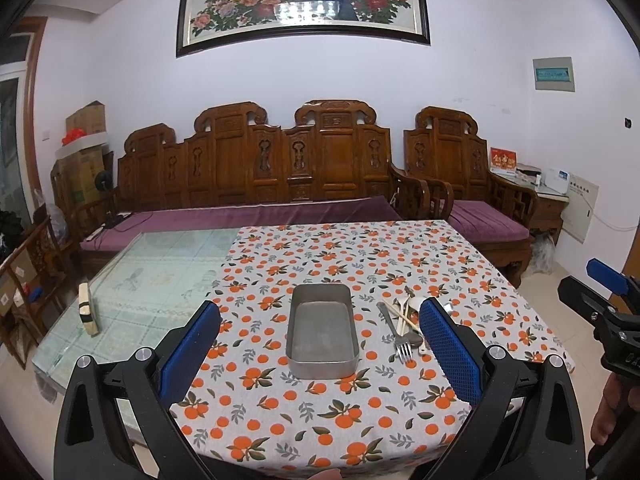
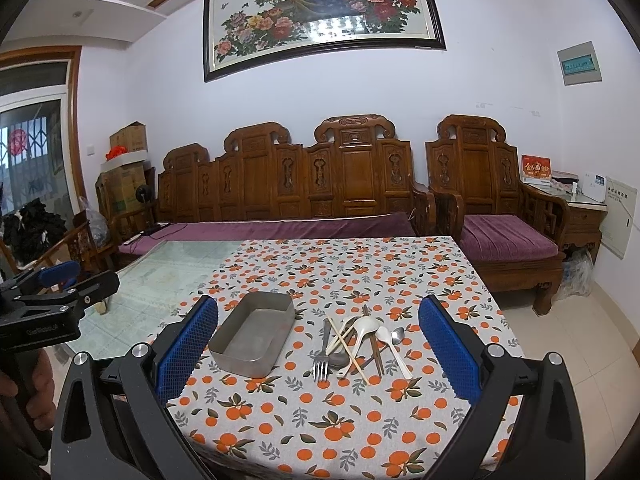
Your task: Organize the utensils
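Note:
An empty grey metal tray [image 1: 322, 334] [image 2: 253, 334] sits on the orange-patterned tablecloth [image 1: 352, 256] [image 2: 352, 264]. To its right lies a pile of utensils [image 2: 356, 344] [image 1: 402, 322]: a metal fork [image 2: 322, 354], white plastic spoons [image 2: 366, 326], chopsticks [image 2: 348, 346] and a small metal spoon [image 2: 397, 335]. My left gripper [image 1: 320, 344] is open and empty, held above the table in front of the tray. My right gripper [image 2: 320, 344] is open and empty, in front of the pile. Each gripper shows at the edge of the other's view [image 1: 600, 304] [image 2: 52, 296].
The cloth covers the table's right part; bare glass top [image 1: 160, 280] [image 2: 168, 276] lies to the left, with a small pale block [image 1: 86, 308] on it. A carved wooden sofa [image 1: 256, 168] and armchair [image 2: 492, 184] stand behind the table.

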A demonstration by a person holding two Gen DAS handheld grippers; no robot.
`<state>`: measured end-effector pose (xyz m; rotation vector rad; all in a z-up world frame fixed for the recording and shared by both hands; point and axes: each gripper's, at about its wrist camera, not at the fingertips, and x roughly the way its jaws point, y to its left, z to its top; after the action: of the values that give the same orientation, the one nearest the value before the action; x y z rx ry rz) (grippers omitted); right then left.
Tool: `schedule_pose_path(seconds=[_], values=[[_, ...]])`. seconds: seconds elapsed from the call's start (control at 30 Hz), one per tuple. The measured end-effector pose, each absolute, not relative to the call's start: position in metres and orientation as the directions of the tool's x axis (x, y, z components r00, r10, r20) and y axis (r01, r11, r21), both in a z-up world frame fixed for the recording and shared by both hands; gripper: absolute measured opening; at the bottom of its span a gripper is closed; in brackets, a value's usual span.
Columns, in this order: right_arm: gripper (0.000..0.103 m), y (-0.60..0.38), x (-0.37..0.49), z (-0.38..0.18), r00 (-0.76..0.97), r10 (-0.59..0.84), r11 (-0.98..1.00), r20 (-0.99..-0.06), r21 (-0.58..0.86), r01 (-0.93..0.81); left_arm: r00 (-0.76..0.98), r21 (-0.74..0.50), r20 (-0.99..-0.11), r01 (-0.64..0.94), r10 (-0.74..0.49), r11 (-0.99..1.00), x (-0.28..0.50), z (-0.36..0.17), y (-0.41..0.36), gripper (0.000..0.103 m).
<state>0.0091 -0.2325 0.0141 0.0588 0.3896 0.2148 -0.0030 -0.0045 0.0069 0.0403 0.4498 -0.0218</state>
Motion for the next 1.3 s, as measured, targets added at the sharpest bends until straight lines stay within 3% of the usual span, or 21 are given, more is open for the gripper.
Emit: schedule_pose_path(seconds=[1.3], values=[[0.101,-0.232,0.011,0.017,0.901,0.221,0.975,-0.373,0.104,-0.196,0.905,0.041,-0.425,0.048,-0.026,0.998,-0.014,0.010,-0.014,0.096]])
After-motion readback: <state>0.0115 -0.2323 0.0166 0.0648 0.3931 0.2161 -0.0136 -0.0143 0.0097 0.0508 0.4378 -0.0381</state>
